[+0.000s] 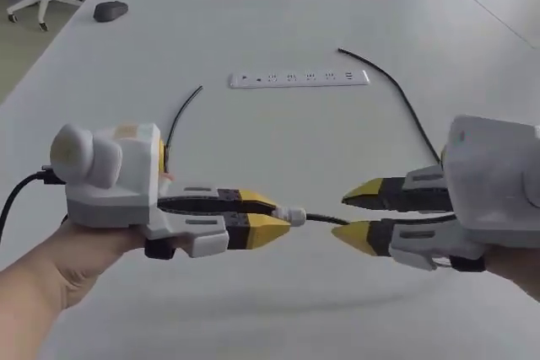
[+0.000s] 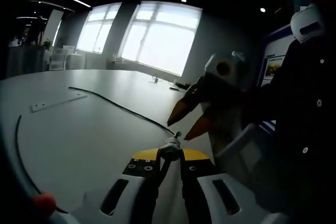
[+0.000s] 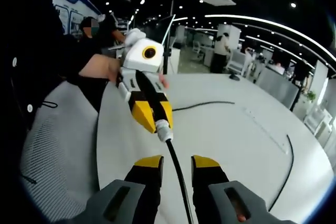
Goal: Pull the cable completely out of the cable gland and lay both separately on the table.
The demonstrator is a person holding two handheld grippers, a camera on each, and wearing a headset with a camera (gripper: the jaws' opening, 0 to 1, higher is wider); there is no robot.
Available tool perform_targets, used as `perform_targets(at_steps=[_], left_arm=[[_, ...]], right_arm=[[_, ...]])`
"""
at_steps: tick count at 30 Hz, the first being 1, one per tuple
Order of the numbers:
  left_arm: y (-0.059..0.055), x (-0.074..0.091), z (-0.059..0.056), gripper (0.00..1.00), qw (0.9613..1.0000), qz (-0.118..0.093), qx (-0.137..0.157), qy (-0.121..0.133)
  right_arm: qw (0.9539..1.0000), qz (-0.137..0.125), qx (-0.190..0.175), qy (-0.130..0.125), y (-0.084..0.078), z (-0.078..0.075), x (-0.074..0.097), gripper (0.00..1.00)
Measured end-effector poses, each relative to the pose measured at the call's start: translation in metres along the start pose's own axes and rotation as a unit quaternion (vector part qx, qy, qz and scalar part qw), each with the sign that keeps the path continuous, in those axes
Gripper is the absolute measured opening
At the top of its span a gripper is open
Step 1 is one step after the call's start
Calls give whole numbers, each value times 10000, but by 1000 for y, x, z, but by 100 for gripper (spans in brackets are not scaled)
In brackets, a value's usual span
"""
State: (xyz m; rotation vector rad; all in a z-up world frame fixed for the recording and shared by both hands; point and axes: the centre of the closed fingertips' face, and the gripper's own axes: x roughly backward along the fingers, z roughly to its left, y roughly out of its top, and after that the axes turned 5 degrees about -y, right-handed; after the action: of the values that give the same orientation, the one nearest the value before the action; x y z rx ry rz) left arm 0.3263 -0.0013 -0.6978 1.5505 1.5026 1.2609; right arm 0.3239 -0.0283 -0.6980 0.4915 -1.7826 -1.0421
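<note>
Gland clamped in left claw, cable protruding

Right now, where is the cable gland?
Head view, low centre: the cable gland sits clamped at the tips of the left gripper, its cable running toward the open right gripper.

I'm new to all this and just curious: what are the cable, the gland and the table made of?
The cable looks like black matte rubber or plastic sheathing; it curves limply. The gland seems to be smooth, white moulded plastic. The table is white, faintly shiny, probably laminate.
</note>
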Motion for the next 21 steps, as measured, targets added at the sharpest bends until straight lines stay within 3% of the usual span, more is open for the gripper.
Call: perform_targets(at_steps=[9, 15, 21], left_arm=[[0, 1, -3, 15, 10000, 43, -34, -22], [-2, 1, -4, 15, 10000, 64, -25, -43], [-2, 1, -5, 15, 10000, 78, -48, -24]], right_arm=[[9992, 183, 187, 295, -3, 8, -12, 9], [9989, 256, 257, 292, -4, 8, -14, 4], [9991, 315, 67, 263, -5, 9, -15, 1]])
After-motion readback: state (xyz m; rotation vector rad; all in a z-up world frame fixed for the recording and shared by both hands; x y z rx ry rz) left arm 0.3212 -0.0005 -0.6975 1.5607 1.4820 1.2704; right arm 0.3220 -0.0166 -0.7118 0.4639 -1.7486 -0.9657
